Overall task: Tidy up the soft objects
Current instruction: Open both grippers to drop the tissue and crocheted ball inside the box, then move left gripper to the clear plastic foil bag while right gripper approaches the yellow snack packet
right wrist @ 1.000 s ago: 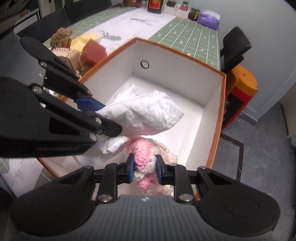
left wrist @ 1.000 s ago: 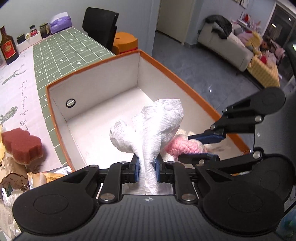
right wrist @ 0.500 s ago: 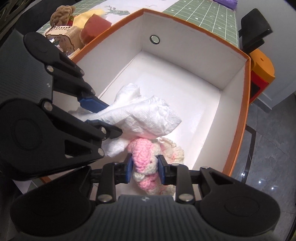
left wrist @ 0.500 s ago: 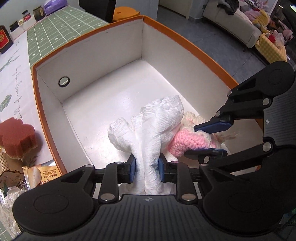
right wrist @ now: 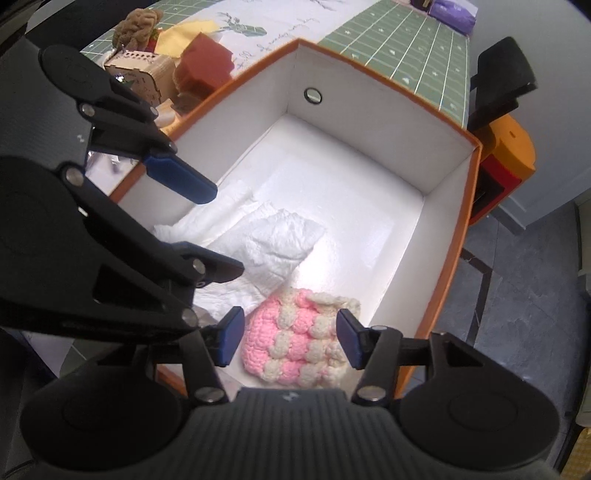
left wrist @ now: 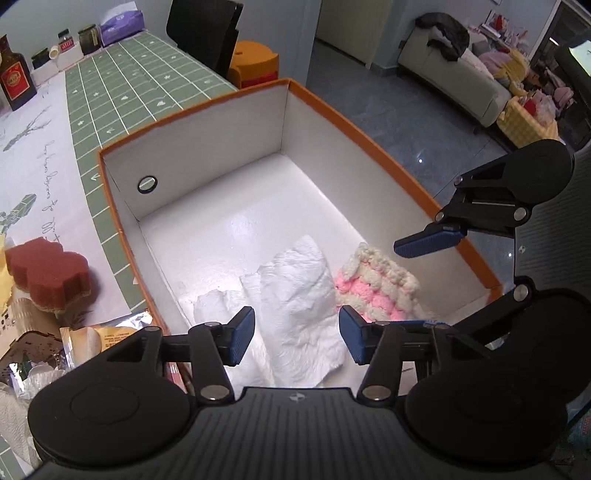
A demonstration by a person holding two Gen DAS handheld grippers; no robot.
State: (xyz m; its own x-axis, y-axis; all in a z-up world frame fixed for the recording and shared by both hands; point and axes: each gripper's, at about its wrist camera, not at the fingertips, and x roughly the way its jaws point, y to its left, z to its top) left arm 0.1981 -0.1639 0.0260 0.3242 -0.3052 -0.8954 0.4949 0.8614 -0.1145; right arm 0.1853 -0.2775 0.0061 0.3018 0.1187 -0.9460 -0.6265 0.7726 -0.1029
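An orange-rimmed box [left wrist: 388, 158] [right wrist: 474, 206] with white inner walls stands at the table's edge. A crumpled white cloth [left wrist: 295, 291] [right wrist: 273, 240] lies on the box floor. Beside it rests a pink and cream crocheted piece [left wrist: 376, 288] [right wrist: 295, 343]. My left gripper [left wrist: 297, 341] hovers above the cloth, its jaws opening, the pads apart from the fabric. Over the crocheted piece my right gripper [right wrist: 288, 341] hangs with jaws opening and pads clear of the yarn. Each gripper also shows in the other's view: the right gripper [left wrist: 428, 282], the left gripper [right wrist: 199, 229].
A dark red sponge [left wrist: 48, 273] [right wrist: 205, 64], a snack packet [left wrist: 99, 338] and a small wooden house [right wrist: 142, 75] lie on the table left of the box. Bottles and jars [left wrist: 14, 79] stand at the far end. A black chair [left wrist: 203, 33] and orange stool [left wrist: 255, 61] stand beyond the table.
Both grippers let go: the white cloth and the crocheted piece dropped from the pads onto the box floor. The jaws widened and both grippers drew back a little from the box.
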